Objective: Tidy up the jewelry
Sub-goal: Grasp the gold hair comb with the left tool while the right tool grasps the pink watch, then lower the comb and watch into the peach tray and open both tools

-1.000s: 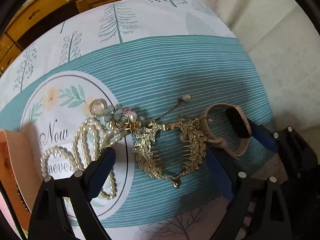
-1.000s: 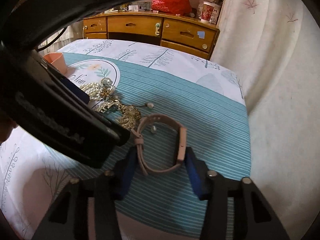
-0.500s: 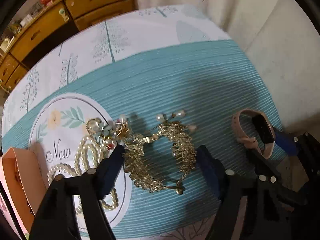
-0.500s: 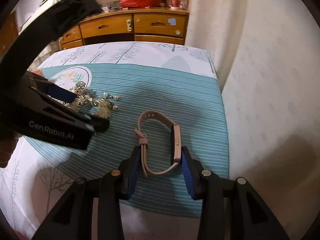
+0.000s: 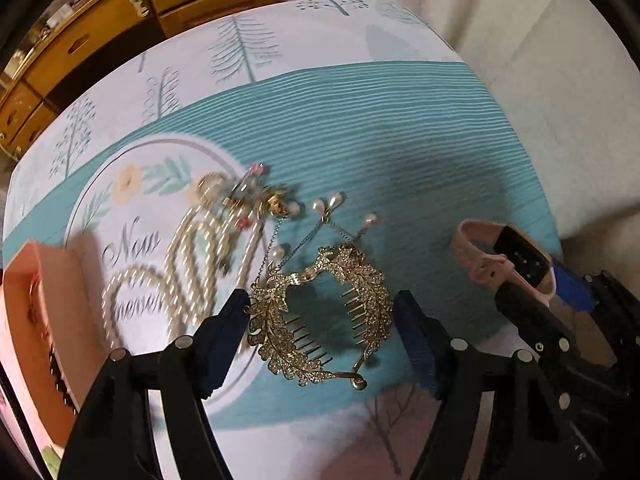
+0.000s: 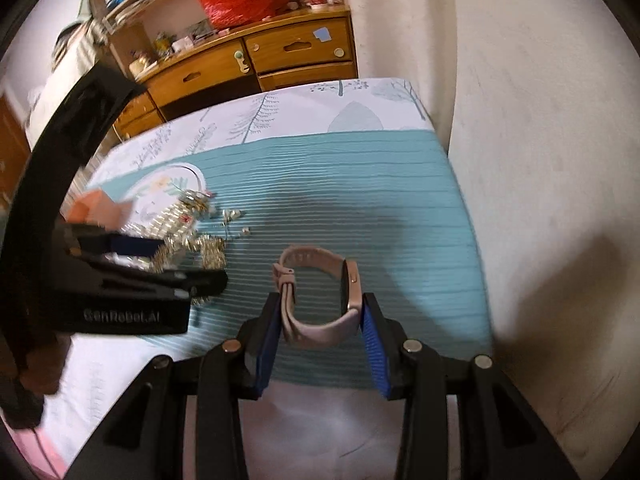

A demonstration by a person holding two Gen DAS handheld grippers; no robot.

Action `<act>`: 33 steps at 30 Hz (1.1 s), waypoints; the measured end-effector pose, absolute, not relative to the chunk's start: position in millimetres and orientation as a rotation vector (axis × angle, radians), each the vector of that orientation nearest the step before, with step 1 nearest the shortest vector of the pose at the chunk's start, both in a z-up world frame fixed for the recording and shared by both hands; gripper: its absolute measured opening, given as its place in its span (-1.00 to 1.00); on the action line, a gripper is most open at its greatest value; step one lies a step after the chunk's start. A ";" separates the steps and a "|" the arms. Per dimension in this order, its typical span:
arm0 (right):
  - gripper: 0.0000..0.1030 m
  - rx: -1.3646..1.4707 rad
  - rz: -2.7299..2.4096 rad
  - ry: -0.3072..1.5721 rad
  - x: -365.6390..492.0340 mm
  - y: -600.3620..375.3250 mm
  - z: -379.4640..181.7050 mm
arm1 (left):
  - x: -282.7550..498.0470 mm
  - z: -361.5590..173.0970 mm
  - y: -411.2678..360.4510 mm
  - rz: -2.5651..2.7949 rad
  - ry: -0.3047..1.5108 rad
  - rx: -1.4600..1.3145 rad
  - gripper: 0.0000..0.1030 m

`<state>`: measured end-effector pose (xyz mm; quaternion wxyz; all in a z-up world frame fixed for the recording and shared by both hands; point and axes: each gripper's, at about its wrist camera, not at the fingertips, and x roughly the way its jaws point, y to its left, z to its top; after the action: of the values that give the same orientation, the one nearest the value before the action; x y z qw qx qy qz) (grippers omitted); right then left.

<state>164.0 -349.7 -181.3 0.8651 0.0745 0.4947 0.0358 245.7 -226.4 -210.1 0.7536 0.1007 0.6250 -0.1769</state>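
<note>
Between the blue pads of your left gripper lies the gold leaf-shaped hair comb with pearl drops, flat on the teal striped tablecloth. Its two leafy arms run lengthwise away from you, so the jaws straddle its width. They stand fairly wide; the near-left pad looks just at the comb's edge, the other clearly apart, so nothing is gripped yet. Your right gripper is clamped on the pink silicone smartwatch band, well to the right. Left of the comb sit the pearl necklace and the orange box; your left hand is nearer both.
</note>
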 end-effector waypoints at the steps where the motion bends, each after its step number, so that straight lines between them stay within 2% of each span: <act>1: -0.23 0.199 0.081 1.040 161.0 -348.6 -180.5 | 241.5 -208.3 -223.6 -0.387 1.362 0.216 0.39; 5: -0.34 0.243 0.101 1.071 151.1 -335.9 -181.4 | 220.0 -195.1 -204.3 -0.386 1.354 0.189 0.39; 18: -0.34 0.419 0.212 1.137 118.9 -257.2 -169.3 | 150.5 -154.4 -74.4 -0.368 1.351 0.081 0.39; 26: -0.34 0.468 0.237 1.154 108.0 -181.8 -159.3 | 150.5 -130.1 -0.6 -0.365 1.307 0.065 0.40; 33: -0.34 0.374 0.247 1.045 114.2 -125.7 -126.1 | 170.8 -111.8 55.2 -0.360 1.248 0.070 0.40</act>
<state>114.2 -125.7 -126.1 0.8426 0.1773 0.4949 0.1169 170.8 55.2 -111.8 0.7958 0.0326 0.5809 -0.1677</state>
